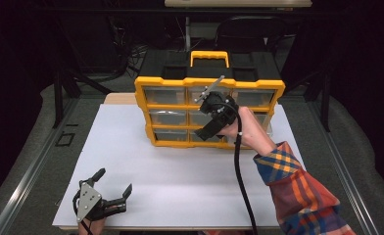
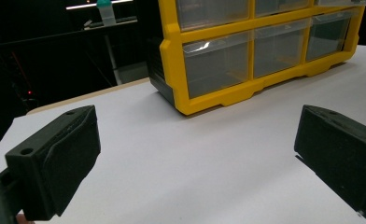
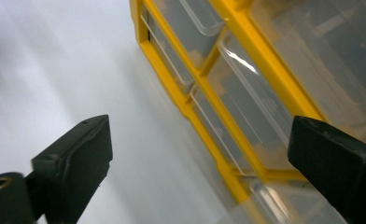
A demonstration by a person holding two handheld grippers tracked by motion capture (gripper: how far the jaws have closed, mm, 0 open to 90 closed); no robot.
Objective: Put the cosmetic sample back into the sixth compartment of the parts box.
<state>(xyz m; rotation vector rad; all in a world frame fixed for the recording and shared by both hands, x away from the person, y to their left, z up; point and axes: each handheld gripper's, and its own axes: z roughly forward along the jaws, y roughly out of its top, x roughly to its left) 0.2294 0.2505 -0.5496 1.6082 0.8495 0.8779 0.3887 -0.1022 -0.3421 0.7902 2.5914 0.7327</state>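
A yellow and black drawer cabinet (image 1: 209, 83) with clear drawers and a yellow handle stands at the back middle of the white table (image 1: 180, 176). My right gripper (image 1: 210, 125) is held up close in front of its lower middle drawers, tilted, jaws wide open and empty. In the right gripper view the right gripper (image 3: 204, 163) frames the cabinet (image 3: 265, 56) at a slant, slightly blurred. My left gripper (image 1: 114, 181) sits low at the table's front left corner, open and empty. The left gripper view shows the left gripper (image 2: 195, 158) facing the cabinet (image 2: 218, 95) across bare table.
The right gripper's black cable (image 1: 241, 186) trails down past a plaid sleeve (image 1: 302, 196). Behind the table are a dark chair (image 1: 249, 29) and tangled cables (image 1: 126, 49). A teal-capped bottle (image 2: 105, 11) stands on a far shelf. Grey floor flanks both table sides.
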